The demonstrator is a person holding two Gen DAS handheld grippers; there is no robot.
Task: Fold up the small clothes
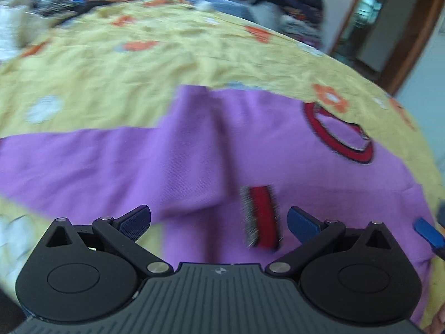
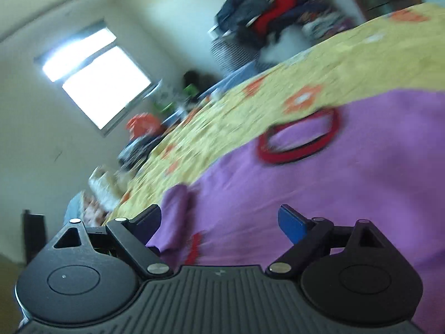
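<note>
Fingers [image 1: 303, 222] (spread) above purple sweater [image 1: 194, 153]

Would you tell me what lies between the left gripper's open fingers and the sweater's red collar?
Only purple sweater fabric: a sleeve folded across the body, its red cuff just ahead of the left gripper, then plain cloth up to the collar. The left wrist view shows this.

There was one purple sweater [image 1: 278, 150] on one yellow bedsheet [image 1: 139, 64]. The sweater had one red collar [image 1: 338, 136] and one red cuff [image 1: 261, 217] in view. Two grippers were seen: the left gripper [image 1: 219, 221] and the right gripper [image 2: 219, 220], each with two blue fingers set wide apart. One more blue finger [image 1: 428, 232] showed at the right edge of the left wrist view. The room had one window [image 2: 97, 78] and one pile of clothes [image 2: 278, 14]. The orange flowers on the sheet were too blurred to count.
</note>
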